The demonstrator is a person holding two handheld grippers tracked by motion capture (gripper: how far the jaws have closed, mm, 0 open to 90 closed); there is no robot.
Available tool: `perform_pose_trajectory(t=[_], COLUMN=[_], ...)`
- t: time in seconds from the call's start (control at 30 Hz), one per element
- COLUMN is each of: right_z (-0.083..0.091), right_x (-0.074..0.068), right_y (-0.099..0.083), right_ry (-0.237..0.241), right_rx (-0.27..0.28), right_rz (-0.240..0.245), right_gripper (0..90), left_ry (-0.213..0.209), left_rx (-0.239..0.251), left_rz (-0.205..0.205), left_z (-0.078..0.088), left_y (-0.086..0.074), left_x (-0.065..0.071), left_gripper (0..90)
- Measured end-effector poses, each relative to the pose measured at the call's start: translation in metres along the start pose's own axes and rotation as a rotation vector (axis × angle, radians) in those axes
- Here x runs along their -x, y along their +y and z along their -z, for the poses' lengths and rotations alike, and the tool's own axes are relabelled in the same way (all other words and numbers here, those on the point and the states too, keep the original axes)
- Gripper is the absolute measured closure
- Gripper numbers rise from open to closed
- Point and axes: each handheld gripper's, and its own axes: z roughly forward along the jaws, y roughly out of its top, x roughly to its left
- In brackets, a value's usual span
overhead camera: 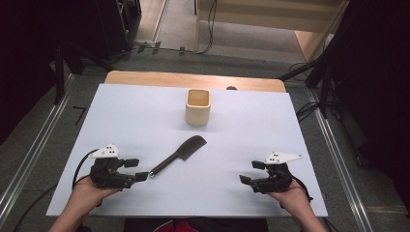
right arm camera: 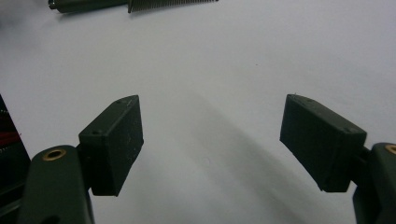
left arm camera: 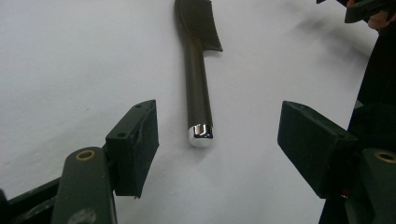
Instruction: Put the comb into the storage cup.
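Observation:
A dark comb (overhead camera: 177, 155) with a long handle lies flat on the white table (overhead camera: 145, 116), its toothed head toward the cup. Its shiny handle tip (left arm camera: 201, 135) rests just ahead of my left gripper (overhead camera: 136, 169), whose jaws stand wide apart with nothing between them. The left gripper (left arm camera: 217, 135) points along the handle, and the comb (left arm camera: 197, 60) stretches away from it. My right gripper (overhead camera: 252, 172) sits near the table's front right, open and empty. In the right gripper view the comb (right arm camera: 130, 4) lies far off at the top edge, beyond the gripper (right arm camera: 212, 140).
A beige square cup (overhead camera: 198, 106) stands upright behind the comb, near the table's far edge. A wooden strip (overhead camera: 193, 79) runs along the far side. Metal rails and cables flank the table on the floor.

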Motion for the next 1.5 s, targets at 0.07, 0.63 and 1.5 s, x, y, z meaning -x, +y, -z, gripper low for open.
perform_pose_trajectory(t=[0.07, 0.63, 1.5], right_z=[-0.0011, 0.0031, 0.0040], right_x=[0.0011, 0.0018, 0.0042], right_y=[-0.0004, -0.0022, -0.0026], right_ry=[0.032, 0.027, 0.014], right_rx=[-0.006, 0.008, -0.004], right_rz=[0.000, -0.008, -0.031], right_gripper=[21.8, 21.7, 21.7], left_ry=[-0.006, -0.012, -0.001], left_rx=[-0.004, -0.017, -0.046], left_rz=[-0.001, -0.008, -0.016], left_z=[-0.0003, -0.0035, -0.0062], left_y=[0.0003, 0.0020, 0.0022], left_x=[-0.0007, 0.0016, 0.0013], left_gripper=[30.1, 30.1, 30.2])
